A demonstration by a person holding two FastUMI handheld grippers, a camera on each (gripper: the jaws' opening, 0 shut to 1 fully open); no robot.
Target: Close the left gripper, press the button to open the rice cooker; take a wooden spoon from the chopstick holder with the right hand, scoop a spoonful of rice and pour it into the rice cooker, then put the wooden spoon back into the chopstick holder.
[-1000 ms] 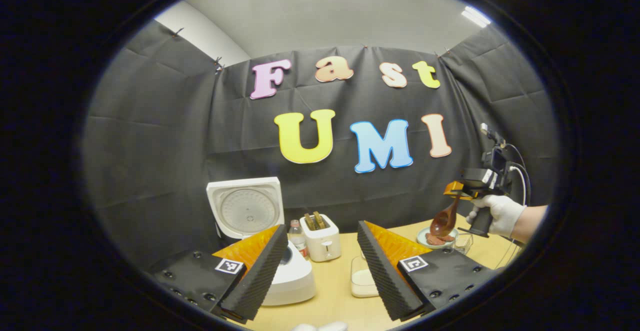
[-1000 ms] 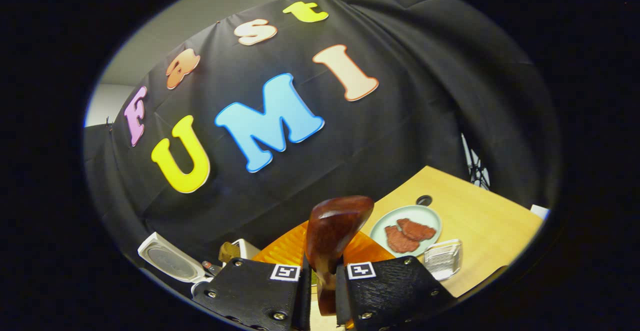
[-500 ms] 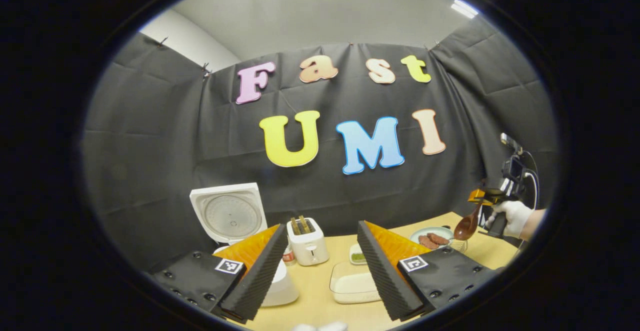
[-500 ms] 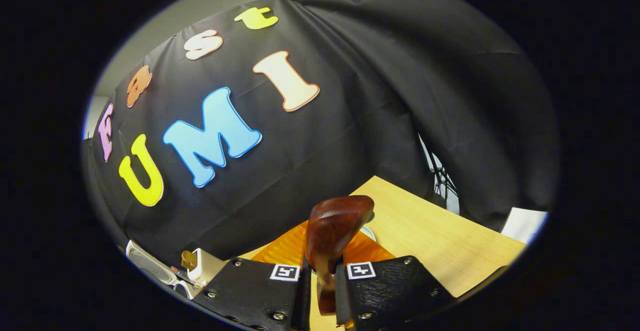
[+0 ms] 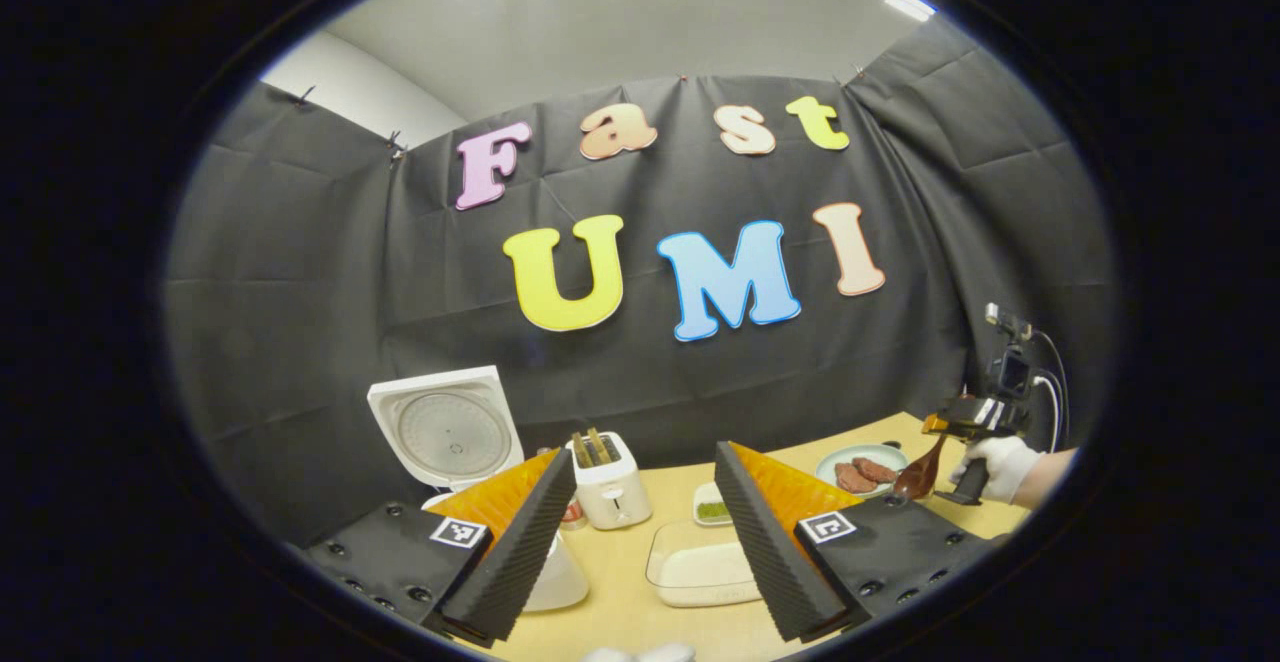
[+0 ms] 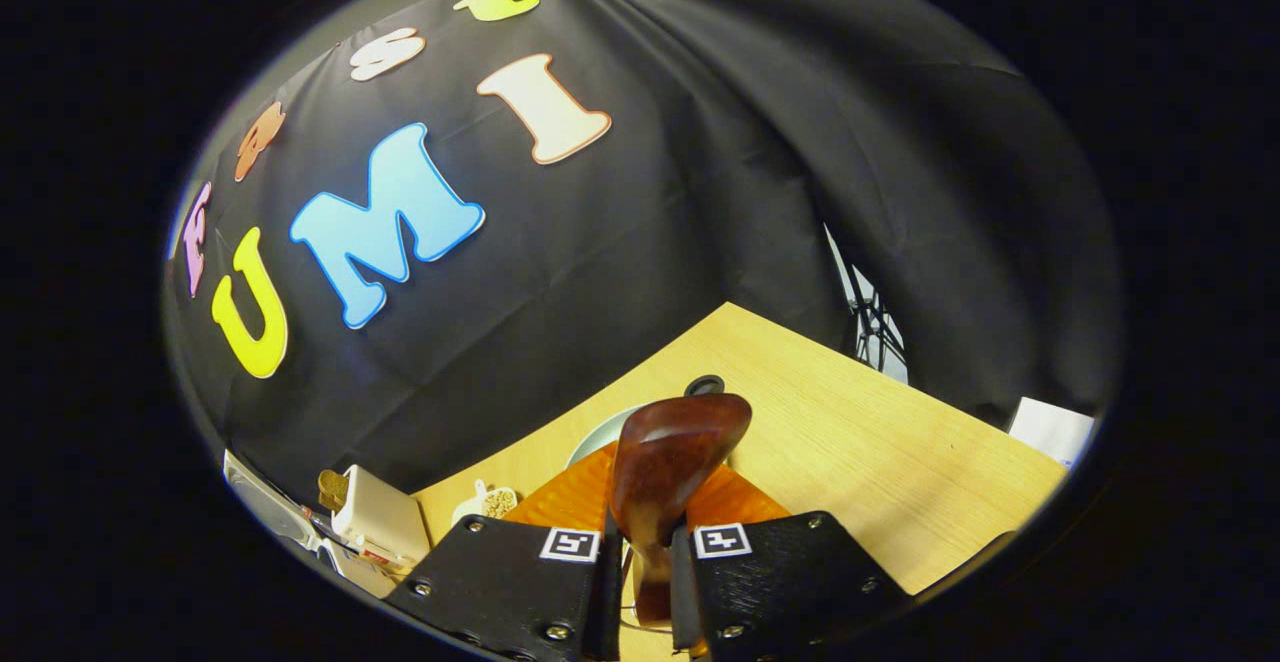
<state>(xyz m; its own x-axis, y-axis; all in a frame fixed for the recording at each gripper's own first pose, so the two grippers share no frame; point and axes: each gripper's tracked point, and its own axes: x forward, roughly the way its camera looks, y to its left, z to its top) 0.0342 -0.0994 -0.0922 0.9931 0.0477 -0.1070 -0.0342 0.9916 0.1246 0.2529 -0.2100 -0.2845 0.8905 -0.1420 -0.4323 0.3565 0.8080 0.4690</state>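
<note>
The white rice cooker (image 5: 470, 462) stands at the left of the table with its lid up. A clear dish of rice (image 5: 700, 572) lies in front of my left gripper (image 5: 640, 517), which is open and holds nothing. At the far right a gloved hand holds my right gripper (image 5: 945, 429), with the wooden spoon (image 5: 915, 477) hanging bowl-down from it over the table. In the right gripper view my right gripper (image 6: 645, 552) is shut on the spoon's handle, and the spoon's bowl (image 6: 670, 457) juts up ahead of the fingers.
A white toaster (image 5: 608, 482) stands beside the cooker, with a small dish of green bits (image 5: 712, 507) to its right. A plate of meat slices (image 5: 860, 470) lies near the spoon. The wooden table (image 6: 880, 462) runs to an edge on the right.
My right gripper has carried the spoon down and to the right, past the meat plate, toward the table. The left gripper has drawn back, so more of the rice dish shows.
</note>
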